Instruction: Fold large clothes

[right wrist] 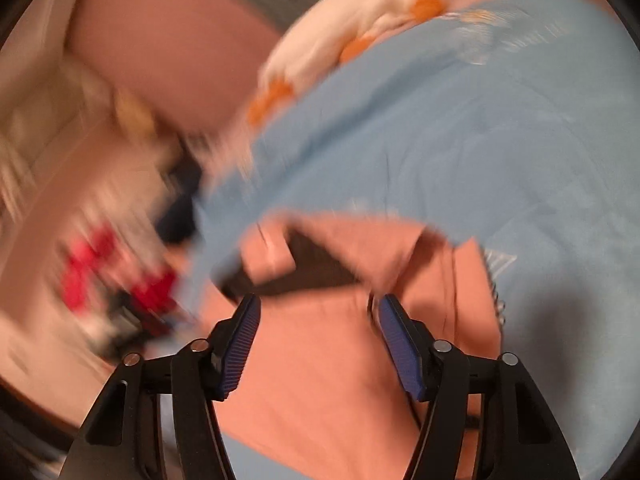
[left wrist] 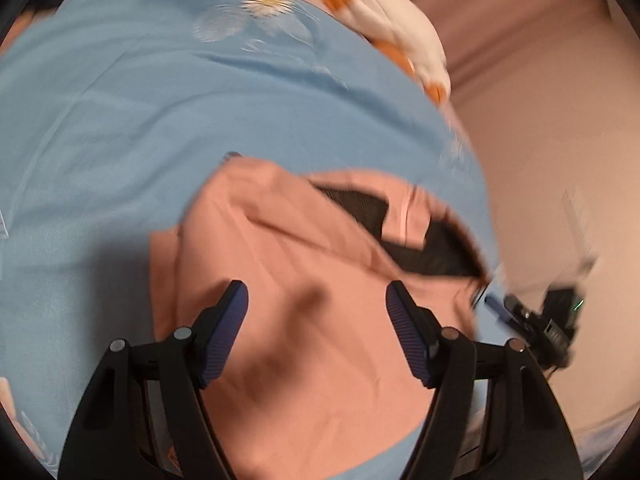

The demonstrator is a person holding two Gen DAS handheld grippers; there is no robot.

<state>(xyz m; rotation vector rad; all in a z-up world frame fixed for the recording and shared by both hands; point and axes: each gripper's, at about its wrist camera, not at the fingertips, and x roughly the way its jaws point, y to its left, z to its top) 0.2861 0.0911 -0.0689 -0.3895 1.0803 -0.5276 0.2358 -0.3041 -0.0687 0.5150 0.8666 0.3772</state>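
Both tools, left tool [left wrist: 318, 334] and right tool [right wrist: 318, 346], are hovering open and empty, the pink garment [left wrist: 288, 280] lying lower centre, directly ahead.

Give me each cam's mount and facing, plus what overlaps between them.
Left wrist: on the left gripper, looking down along its open fingers at the pink garment on the blue sheet; the other gripper shows at the right edge.
Right wrist: on the right gripper, angled down at the same garment; only its own open fingers show, floor clutter blurred at left.
Shared: garment, sheet, white-and-orange plush.
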